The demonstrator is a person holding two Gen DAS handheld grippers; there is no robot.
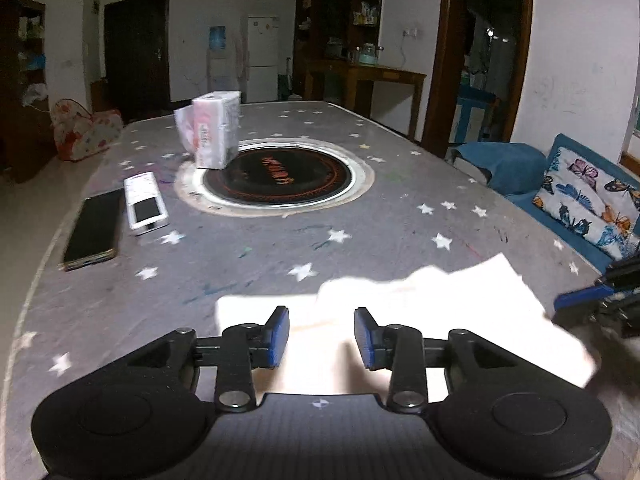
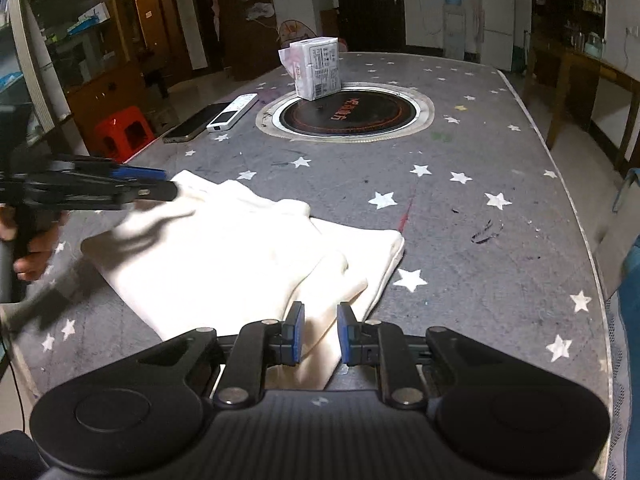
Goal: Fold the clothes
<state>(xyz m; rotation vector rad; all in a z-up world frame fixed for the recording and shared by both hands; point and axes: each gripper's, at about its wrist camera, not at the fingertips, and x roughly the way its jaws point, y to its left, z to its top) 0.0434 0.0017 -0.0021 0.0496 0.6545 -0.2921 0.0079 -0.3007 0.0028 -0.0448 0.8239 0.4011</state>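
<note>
On the near part of the grey star-patterned table (image 2: 460, 240) lay a white garment (image 2: 224, 248), partly folded in layers. Over its left edge the left gripper (image 1: 321, 338) hung with its jaws spread and nothing pinched between them. At the garment's near corner the right gripper (image 2: 320, 334) had its jaws drawn close, with a fold of cloth between its pads. Farther back sat a phone (image 1: 94, 230), a remote (image 1: 144, 204) and a tissue pack (image 1: 212, 132).

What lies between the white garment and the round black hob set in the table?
Only bare star-printed table separates the white garment from the hob; the right wrist view shows it best. The phone and remote lie off left.
</note>
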